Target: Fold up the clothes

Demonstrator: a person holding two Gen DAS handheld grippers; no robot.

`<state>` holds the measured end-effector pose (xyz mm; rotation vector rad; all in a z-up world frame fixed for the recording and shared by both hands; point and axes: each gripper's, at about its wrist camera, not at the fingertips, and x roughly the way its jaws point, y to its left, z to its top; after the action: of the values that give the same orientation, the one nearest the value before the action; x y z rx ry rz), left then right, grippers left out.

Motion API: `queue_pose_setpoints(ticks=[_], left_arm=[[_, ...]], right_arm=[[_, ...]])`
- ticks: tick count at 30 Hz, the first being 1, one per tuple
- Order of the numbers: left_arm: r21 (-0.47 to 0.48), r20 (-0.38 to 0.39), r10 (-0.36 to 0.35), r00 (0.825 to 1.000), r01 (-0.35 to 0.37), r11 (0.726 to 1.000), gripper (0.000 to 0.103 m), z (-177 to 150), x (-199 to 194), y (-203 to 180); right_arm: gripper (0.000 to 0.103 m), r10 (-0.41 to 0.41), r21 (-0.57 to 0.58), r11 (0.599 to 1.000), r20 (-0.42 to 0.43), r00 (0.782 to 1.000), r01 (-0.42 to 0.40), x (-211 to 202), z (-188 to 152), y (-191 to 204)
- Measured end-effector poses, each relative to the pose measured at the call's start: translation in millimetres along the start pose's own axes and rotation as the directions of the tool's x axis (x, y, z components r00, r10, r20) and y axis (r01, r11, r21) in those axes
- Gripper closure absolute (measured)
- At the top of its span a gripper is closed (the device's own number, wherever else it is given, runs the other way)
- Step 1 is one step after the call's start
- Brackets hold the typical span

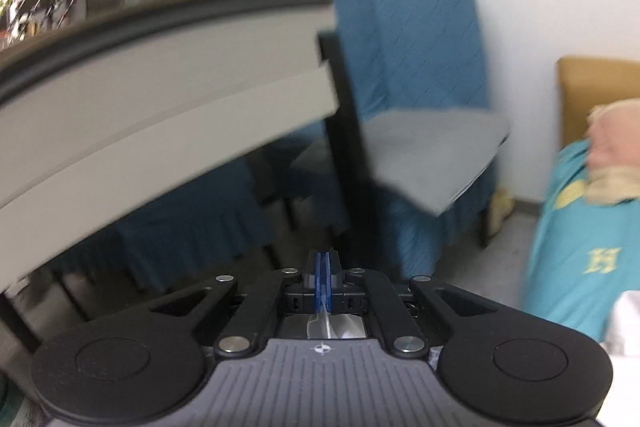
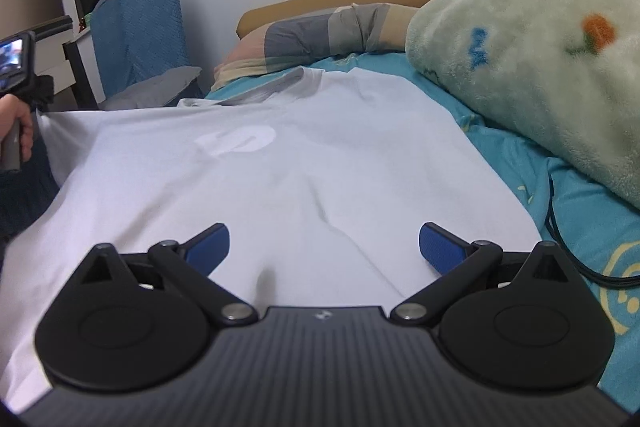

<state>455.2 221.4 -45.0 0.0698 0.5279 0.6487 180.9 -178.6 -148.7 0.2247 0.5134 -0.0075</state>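
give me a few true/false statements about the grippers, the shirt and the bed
1. The right gripper is open above the white shirt. True.
2. The left gripper is wide open. False: its blue pads are pressed together.
3. The shirt is folded into a small square. False: it lies spread out on the teal bedsheet.
4. A fluffy green blanket lies right of the shirt. True.
5. The shirt is black. False: it is white.

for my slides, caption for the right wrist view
Open right hand-held gripper hovers over a white t-shirt spread on the bed.
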Motion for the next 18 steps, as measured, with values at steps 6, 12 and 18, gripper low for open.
queue_pose_setpoints(ticks=[6,12,18], left_arm=[[-0.15,-0.201,-0.173,0.964,0.144,0.978,0.062,-36.7,-3.1,40.4],[-0.247,-0.437,-0.38,0.815,0.298,0.922,0.047,-88.8,-99.3,111.0],[-0.259,-0.585,-0.419,0.695,0.33,0.908,0.044,-143.1,-194.4,160.9]], right_arm=[[0.0,0.029,0.016,0.999,-0.028,0.999,-0.029,7.1,-2.6,-0.5],[0.0,0.034,-0.009,0.999,-0.042,0.999,-0.034,5.8,1.1,4.6],[0.0,0.059,-0.091,0.994,0.011,0.998,-0.058,-24.3,9.6,13.8]])
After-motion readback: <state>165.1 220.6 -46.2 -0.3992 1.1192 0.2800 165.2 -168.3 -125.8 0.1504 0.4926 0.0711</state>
